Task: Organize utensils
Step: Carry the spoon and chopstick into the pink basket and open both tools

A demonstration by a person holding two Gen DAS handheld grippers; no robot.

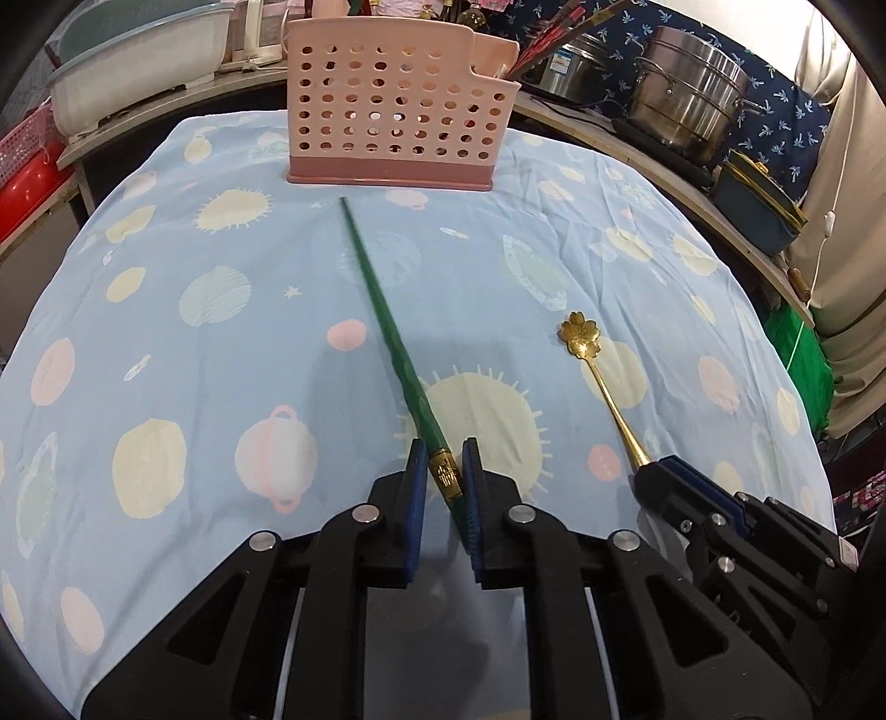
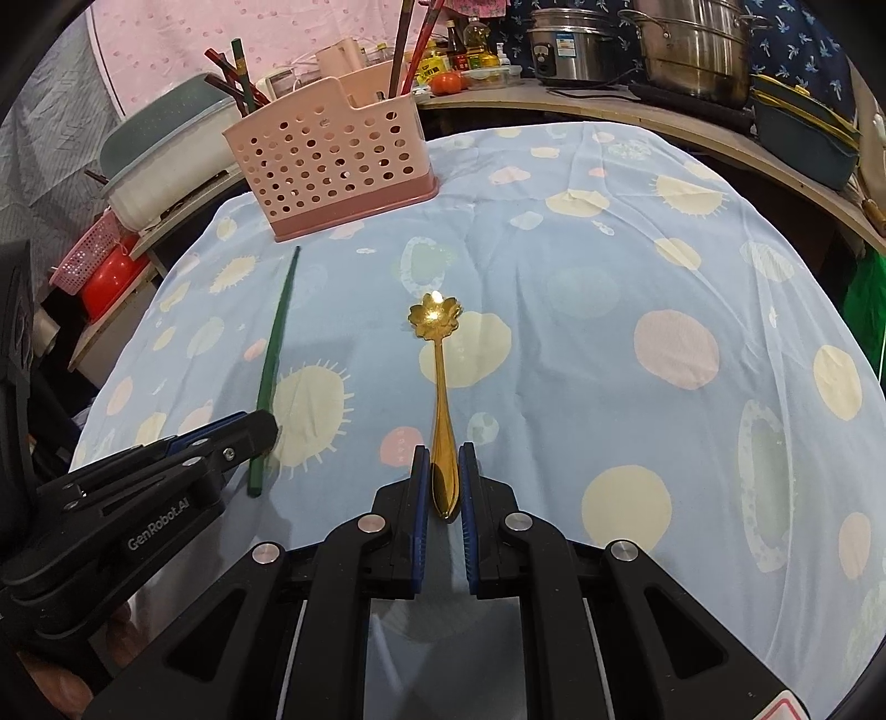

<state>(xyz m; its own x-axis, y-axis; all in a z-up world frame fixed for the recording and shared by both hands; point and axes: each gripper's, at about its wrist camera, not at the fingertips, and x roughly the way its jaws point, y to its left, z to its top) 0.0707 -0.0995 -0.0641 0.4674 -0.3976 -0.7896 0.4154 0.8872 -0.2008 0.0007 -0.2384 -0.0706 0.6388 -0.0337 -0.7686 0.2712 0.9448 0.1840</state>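
A green chopstick (image 1: 382, 321) with a gold band lies on the blue patterned cloth, its tip toward the pink perforated utensil holder (image 1: 396, 111). My left gripper (image 1: 444, 451) is closed around its gold-banded end. A gold spoon (image 2: 440, 382) with a flower-shaped bowl lies to the right; my right gripper (image 2: 444, 454) is closed around its handle end. The spoon (image 1: 601, 376) and right gripper (image 1: 664, 476) also show in the left wrist view. The chopstick (image 2: 274, 354), left gripper (image 2: 260, 432) and holder (image 2: 332, 160) show in the right wrist view. The holder has several chopsticks in it.
The cloth-covered table (image 1: 194, 387) drops off at left and right. Behind it, a shelf carries steel pots (image 1: 686, 94), a rice cooker (image 2: 570, 44), bottles and a dark lunch box (image 1: 758, 199). A white basin (image 1: 133, 61) and red and pink baskets (image 2: 105, 266) stand at the left.
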